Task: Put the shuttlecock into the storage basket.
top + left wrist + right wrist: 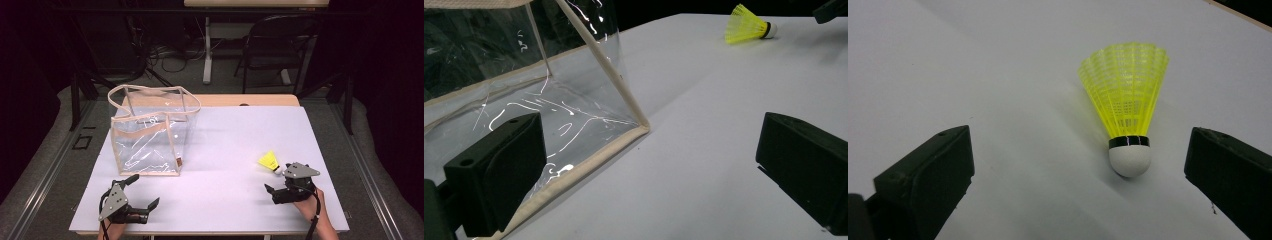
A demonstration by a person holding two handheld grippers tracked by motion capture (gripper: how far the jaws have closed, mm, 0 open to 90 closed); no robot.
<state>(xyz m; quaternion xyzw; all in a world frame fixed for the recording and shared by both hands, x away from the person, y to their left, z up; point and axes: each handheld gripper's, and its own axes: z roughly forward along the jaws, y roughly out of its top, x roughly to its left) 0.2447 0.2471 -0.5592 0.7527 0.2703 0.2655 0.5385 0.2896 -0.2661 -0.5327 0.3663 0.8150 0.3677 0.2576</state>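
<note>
While both hand-held grippers sit low over the near edge of the white tabletop [220, 145], neither one holds anything.

Left hand-held gripper [142, 192]: positioned at the near left of the tabletop, jaws spread wide and empty. In the left gripper view its jaws frame the near bottom corner of the clear plastic tote bag [524, 100]; the left jaw sits just beside the bag's beige-trimmed lower edge, though contact cannot be confirmed from this angle.

Right hand-held gripper [274, 181]: positioned at the near right, jaws spread wide and empty. A hand [312, 207] grips it from below.

Yellow shuttlecock [1126, 107]: lying on its side on the tabletop, just beyond the right hand-held gripper. In the right gripper view it lies between the two open jaws, nearer the right one, touching neither. Its white cork tip points toward the gripper; the yellow skirt fans away from it.

Clear plastic tote bag: standing upright at the left of the tabletop, well apart from the shuttlecock, its beige handles [150, 92] raised over the open top.

Behind the tabletop, a dark folding chair [275, 45] stands on the floor.
</note>
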